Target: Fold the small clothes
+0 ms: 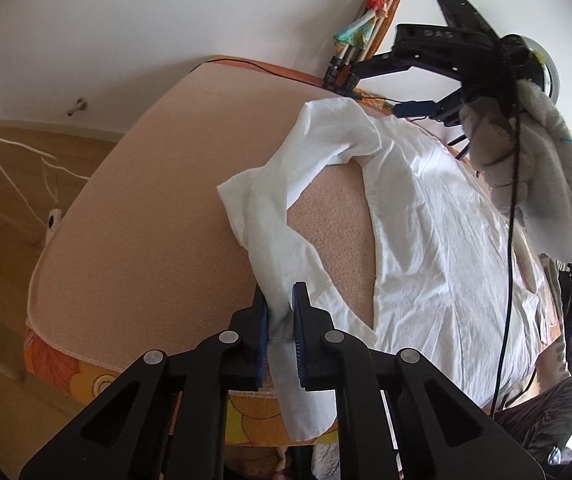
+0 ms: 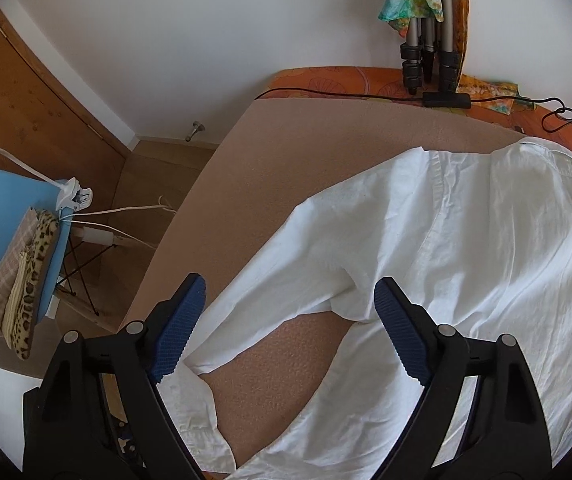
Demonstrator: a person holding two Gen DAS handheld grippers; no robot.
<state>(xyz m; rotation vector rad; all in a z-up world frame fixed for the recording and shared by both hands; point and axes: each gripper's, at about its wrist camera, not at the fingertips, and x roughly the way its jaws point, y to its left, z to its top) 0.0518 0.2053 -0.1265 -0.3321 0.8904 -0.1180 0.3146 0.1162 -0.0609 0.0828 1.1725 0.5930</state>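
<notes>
- Shirt lies spread on the tan pad, one sleeve stretched toward the near edge.
- Left gripper pinches the cuff, looks like.
- Right gripper hovers wide open above the shirt, holding nothing.

shirt body — cut off right, bottom

Raised lettering on the black body of the right gripper, seen at about one o'clock in the left wrist view, appears to read "DAS", though the characters are small and faint against the dark plastic. No other writing, label, brand or number can be read in either view; a small blue mark at the collar of the white shirt, near one o'clock in the right wrist view, is too small to make out.
</notes>
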